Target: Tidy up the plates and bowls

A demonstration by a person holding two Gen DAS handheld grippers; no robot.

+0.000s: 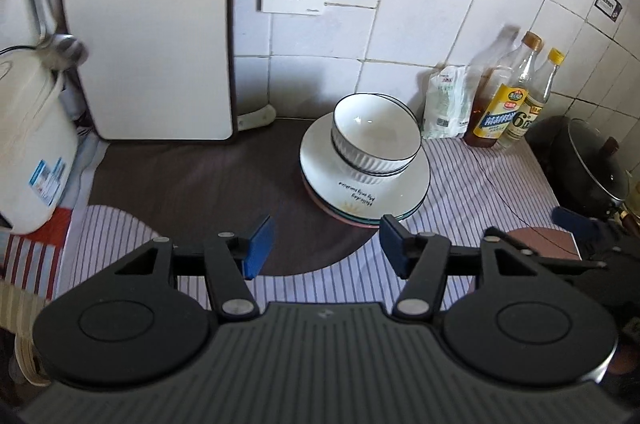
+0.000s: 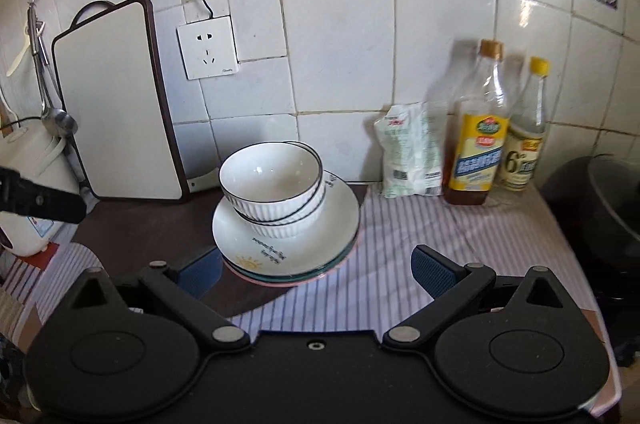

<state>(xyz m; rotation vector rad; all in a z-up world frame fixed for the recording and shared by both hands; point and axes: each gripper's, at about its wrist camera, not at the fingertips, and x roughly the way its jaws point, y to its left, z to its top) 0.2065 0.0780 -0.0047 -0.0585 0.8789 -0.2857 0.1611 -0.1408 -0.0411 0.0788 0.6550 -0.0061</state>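
- The bowls (image 2: 272, 184) sit nested, two white ribbed ones with dark rims, the upper one tilted a little toward the left; they rest on the top plate of a stack of plates (image 2: 288, 248), a white one with a sun drawing and lettering over a green-edged and a pink one.
- The stack stands on the counter where a dark round mat (image 1: 192, 192) meets a striped cloth (image 2: 420, 236), in front of the tiled wall.
- The right gripper (image 2: 316, 270) hangs just short of the stack, its jaws spread wide and holding nothing; the plates' near rim lies between the two blue pads, so the stack is straight ahead of it.
- The left gripper (image 1: 326, 244) is likewise apart and empty; the stack lies ahead and somewhat to its right, its right pad close to the plates' rim.
- By my judgement the right gripper is better lined up, and either would have to rise to reach the bowls' rim.
- Further out: a cutting board (image 1: 152, 36) leaning on the wall at left, a white appliance (image 1: 28, 144), two bottles (image 2: 492, 128) and a bag (image 2: 408, 152) at right.
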